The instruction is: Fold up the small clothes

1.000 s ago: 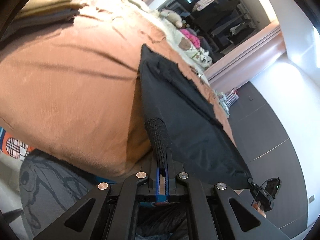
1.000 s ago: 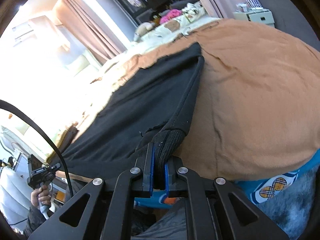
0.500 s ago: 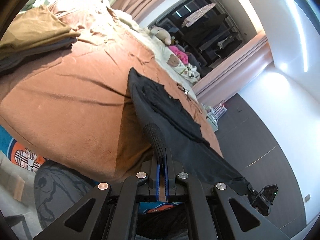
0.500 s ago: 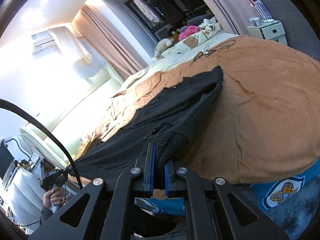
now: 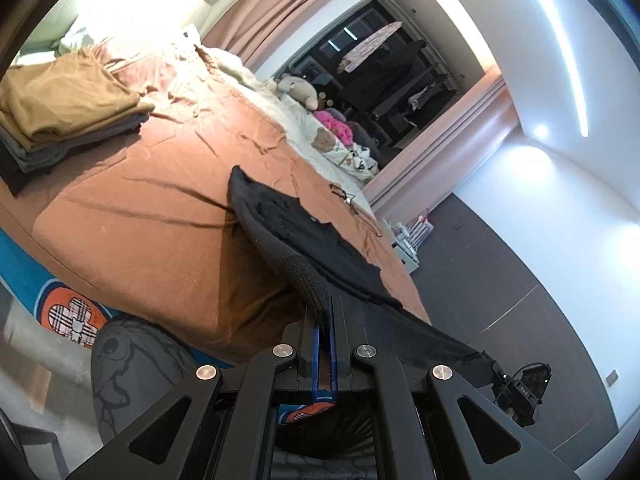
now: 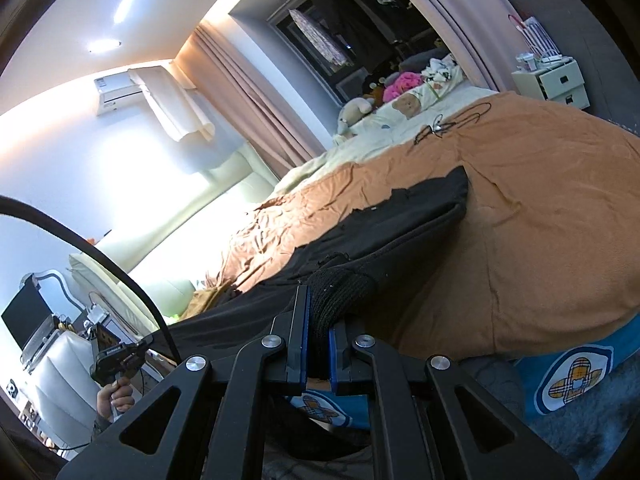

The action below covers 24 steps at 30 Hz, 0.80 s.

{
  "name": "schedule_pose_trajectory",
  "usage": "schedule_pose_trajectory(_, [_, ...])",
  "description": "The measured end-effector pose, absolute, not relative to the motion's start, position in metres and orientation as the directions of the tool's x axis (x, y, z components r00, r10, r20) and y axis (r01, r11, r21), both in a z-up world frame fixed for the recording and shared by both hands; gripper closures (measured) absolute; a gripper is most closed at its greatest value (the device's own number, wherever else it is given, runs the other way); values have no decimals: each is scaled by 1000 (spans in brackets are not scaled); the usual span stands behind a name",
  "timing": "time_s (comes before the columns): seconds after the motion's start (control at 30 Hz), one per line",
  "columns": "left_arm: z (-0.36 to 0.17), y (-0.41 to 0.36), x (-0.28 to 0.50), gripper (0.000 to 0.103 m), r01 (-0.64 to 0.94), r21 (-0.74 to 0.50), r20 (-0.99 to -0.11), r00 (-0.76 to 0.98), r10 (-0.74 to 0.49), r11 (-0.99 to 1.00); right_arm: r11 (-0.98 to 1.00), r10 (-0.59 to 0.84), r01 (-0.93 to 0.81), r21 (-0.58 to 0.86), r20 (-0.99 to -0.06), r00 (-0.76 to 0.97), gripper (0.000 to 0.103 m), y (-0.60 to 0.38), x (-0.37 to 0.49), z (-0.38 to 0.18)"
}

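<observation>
A black garment [image 5: 316,236] lies stretched over the near part of an orange-brown bedspread [image 5: 152,220]. My left gripper [image 5: 327,312] is shut on one ribbed cuff or hem corner of it. My right gripper [image 6: 320,320] is shut on another bunched ribbed corner of the same black garment [image 6: 400,216]. The cloth hangs taut between the two, lifted off the bed's near edge. In the left wrist view the right gripper [image 5: 520,392] shows at the lower right. In the right wrist view the left gripper [image 6: 116,360] shows at the lower left, held by a hand.
A stack of folded clothes [image 5: 60,116] in tan and grey sits on the bed at the left. Soft toys [image 5: 300,88] and a cable [image 6: 452,124] lie at the far end. A white bedside cabinet [image 6: 552,84] stands beyond the bed. A blue patterned sheet [image 6: 572,380] hangs below the spread.
Both grippers have risen and drawn back from the bed, keeping their grip. The black garment has lifted and stretched out, and more of the room shows above the bed.
</observation>
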<state>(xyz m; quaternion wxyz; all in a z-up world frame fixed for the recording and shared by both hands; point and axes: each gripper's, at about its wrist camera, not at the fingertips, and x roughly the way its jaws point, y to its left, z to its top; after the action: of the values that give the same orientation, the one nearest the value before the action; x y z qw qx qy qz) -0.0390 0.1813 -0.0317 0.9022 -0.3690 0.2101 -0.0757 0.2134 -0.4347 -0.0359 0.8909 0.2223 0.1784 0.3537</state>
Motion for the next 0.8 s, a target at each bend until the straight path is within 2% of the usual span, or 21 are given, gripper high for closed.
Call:
schedule_pose_trajectory(0.4, [-25, 177, -59, 100, 13, -694, -292, 908, -299, 720, 638, 719, -573, 515, -134, 682, 99, -437, 212, -49])
schedule_pose_trajectory(0.8, [-11, 192, -7, 100, 13, -688, -303, 904, -303, 726, 662, 702, -546, 513, -171, 691, 99, -427, 268, -36])
